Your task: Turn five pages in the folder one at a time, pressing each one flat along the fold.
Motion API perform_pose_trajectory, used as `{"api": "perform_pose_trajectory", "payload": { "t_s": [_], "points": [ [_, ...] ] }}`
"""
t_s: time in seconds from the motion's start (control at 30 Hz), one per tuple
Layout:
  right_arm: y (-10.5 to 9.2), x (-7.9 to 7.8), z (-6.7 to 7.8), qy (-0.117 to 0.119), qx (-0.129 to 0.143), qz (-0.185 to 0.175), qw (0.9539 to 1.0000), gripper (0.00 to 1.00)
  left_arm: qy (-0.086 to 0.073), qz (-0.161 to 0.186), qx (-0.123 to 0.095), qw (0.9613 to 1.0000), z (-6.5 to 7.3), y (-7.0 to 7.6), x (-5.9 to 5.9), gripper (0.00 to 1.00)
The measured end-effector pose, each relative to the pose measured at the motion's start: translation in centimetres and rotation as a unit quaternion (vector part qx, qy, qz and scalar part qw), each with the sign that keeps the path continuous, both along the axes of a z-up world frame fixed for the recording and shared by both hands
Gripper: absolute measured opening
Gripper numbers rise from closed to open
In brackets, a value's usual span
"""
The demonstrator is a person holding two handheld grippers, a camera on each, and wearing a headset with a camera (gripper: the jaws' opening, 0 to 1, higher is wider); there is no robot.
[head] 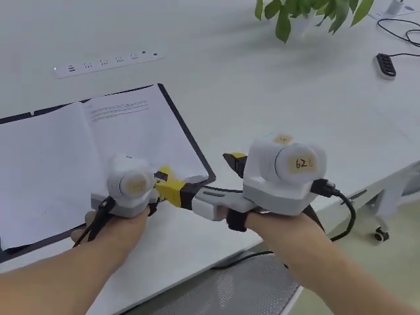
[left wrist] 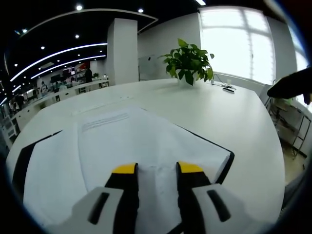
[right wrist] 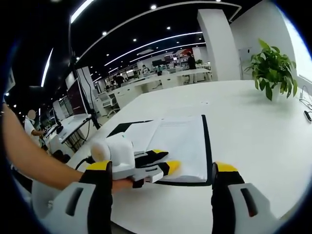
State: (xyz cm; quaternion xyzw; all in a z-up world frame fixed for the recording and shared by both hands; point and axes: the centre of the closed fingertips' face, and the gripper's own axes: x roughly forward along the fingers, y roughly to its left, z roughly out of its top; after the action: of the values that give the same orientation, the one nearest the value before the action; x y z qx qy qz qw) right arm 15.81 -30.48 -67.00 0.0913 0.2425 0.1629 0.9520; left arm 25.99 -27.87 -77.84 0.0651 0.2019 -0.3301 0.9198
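The folder (head: 131, 125) lies open on the white table, white pages showing inside a black cover, printed text at the top of its right page. My left gripper (head: 169, 187) sits low over the bottom right corner of that page, yellow-tipped jaws a little apart with nothing between them. In the left gripper view the folder (left wrist: 146, 136) spreads out beyond the left gripper (left wrist: 157, 169). My right gripper (head: 220, 180) hovers just right of the folder near the table's front edge, jaws wide apart and empty. From the right gripper (right wrist: 162, 166), the left gripper (right wrist: 165, 161) and the folder (right wrist: 180, 141) lie ahead.
A white power strip (head: 108, 63) lies behind the folder. A potted plant (head: 308, 13) stands at the back right, with a black power strip (head: 386, 64) and cables beyond it. The table's front edge runs just below my hands, above a mesh chair (head: 243, 289).
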Motion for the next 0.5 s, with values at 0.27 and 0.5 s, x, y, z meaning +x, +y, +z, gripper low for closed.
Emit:
{"api": "perform_pose_trajectory", "payload": {
  "t_s": [0.27,0.5],
  "points": [
    [-0.2,1.5,-2.1,0.024,0.005,0.001,0.9997,0.82,0.006,0.006,-0.002,1.0,0.0,0.6,0.3,0.16],
    [-0.3,2.6,-4.6,0.072,0.05,-0.026,0.9958,0.7,0.009,0.01,-0.007,0.9999,-0.1,0.6,0.3,0.16]
  ]
}}
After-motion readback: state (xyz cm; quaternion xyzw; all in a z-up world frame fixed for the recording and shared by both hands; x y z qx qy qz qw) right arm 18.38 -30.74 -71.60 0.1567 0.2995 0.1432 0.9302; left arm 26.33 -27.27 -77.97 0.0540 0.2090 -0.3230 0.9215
